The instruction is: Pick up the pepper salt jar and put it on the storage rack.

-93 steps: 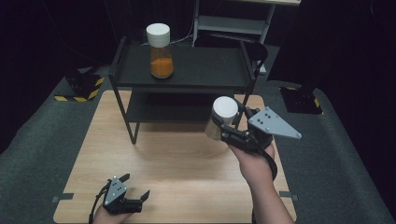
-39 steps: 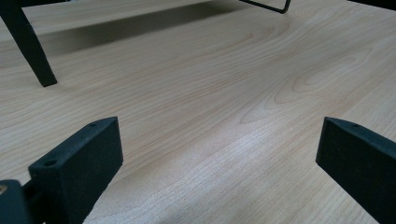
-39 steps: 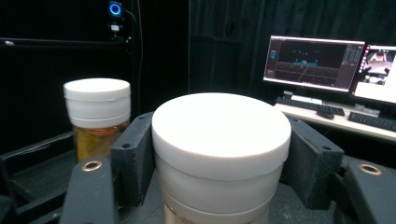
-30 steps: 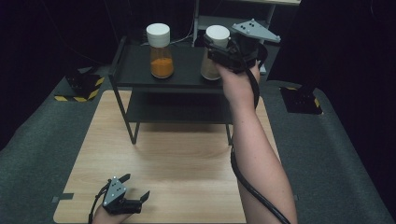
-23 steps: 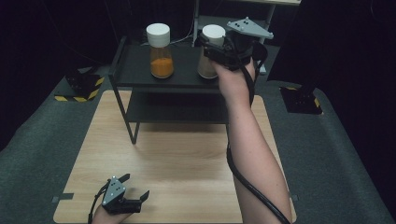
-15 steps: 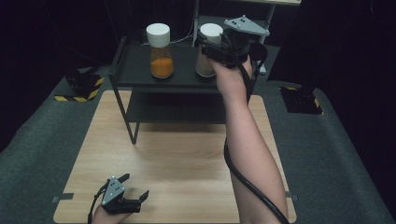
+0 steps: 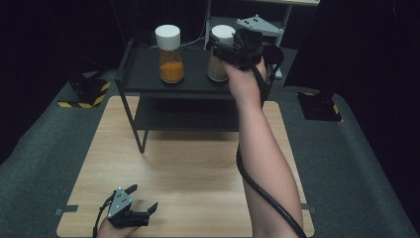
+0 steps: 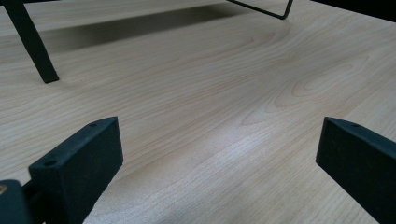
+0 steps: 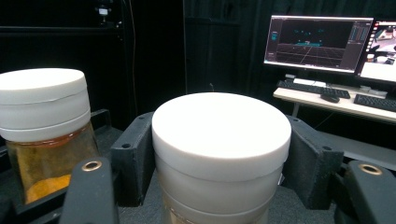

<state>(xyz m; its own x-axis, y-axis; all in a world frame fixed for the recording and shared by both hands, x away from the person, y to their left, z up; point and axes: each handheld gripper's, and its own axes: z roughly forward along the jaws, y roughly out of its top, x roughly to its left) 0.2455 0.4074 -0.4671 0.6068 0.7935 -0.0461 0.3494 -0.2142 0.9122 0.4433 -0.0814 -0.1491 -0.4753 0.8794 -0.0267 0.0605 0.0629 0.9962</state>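
Note:
A black two-tier rack [image 7: 143,84] stands at the back of the wooden table [image 7: 188,173]. On its top shelf stands a white-lidded jar of orange powder [image 7: 171,67]. To its right is a second white-lidded jar [image 7: 217,69] with pale contents, and my right gripper [image 7: 225,49] is shut on it just under the lid. Its base is at the shelf surface; I cannot tell whether it rests there. In the right gripper view the held jar [image 9: 222,135] sits between both jaws, with the orange jar [image 9: 44,126] to its left. My left gripper [image 7: 131,210] [image 8: 219,135] rests low at the near left, open.
The rack's lower shelf [image 7: 188,116] is bare, and one of its legs [image 8: 32,42] stands ahead of the left gripper. Yellow-and-black striped blocks [image 7: 86,91] lie on the grey floor mat. Behind the rack is a desk with monitors [image 9: 317,44] and a keyboard [image 9: 373,102].
The right hand has carried the pale jar from over the table up to the rack's top shelf, then a little left toward the orange jar. The left gripper has stayed put.

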